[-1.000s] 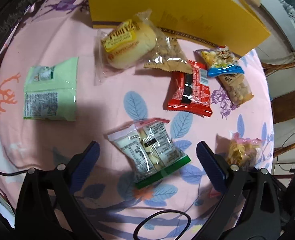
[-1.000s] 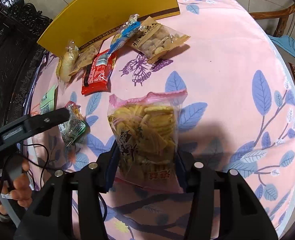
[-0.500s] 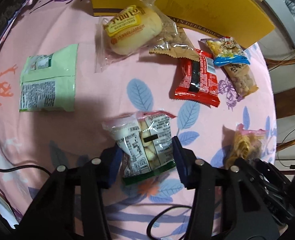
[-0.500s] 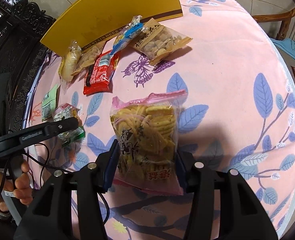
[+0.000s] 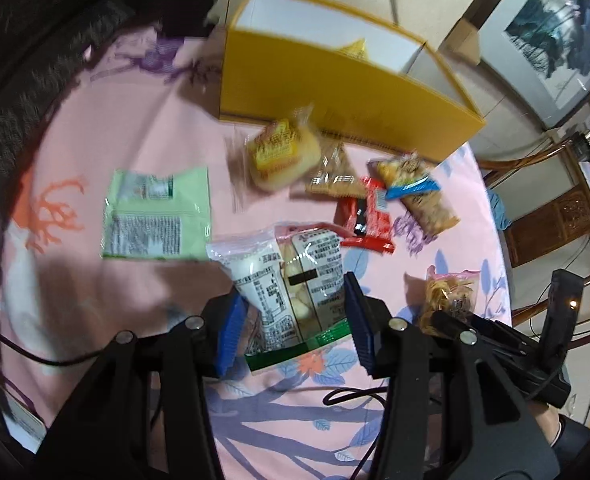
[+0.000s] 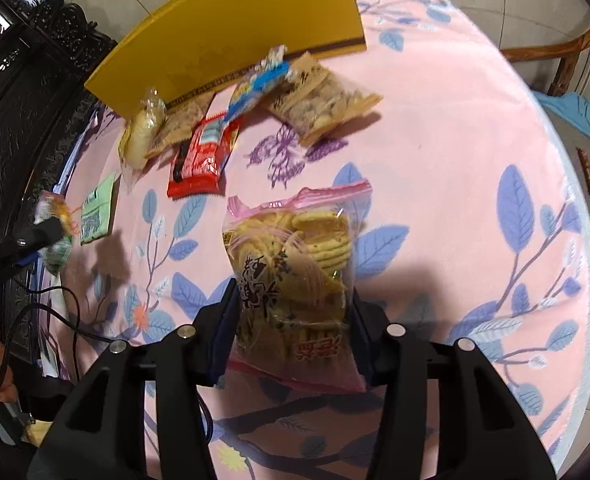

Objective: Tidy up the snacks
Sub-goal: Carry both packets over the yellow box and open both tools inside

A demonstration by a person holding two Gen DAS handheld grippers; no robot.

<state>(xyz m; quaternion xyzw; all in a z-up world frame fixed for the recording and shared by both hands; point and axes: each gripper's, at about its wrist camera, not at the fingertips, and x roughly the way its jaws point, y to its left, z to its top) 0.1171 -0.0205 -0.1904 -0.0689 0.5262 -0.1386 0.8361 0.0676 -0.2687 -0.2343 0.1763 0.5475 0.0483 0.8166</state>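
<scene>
Left wrist view: left hand-held gripper (image 5: 295, 320) clamped on clear snack packet (image 5: 291, 284), long axis pointing ahead toward open yellow box (image 5: 335, 92) across the tabletop (image 5: 95, 264).

Right wrist view: right hand-held gripper (image 6: 293, 324) clamped on pink-edged cracker bag (image 6: 295, 276), upright, crinkly; box (image 6: 231, 36) far ahead-left.

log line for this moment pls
left hand-held gripper: shut on clear snack pack | right hand-held gripper: shut on cracker bag | yellow box: open
</scene>
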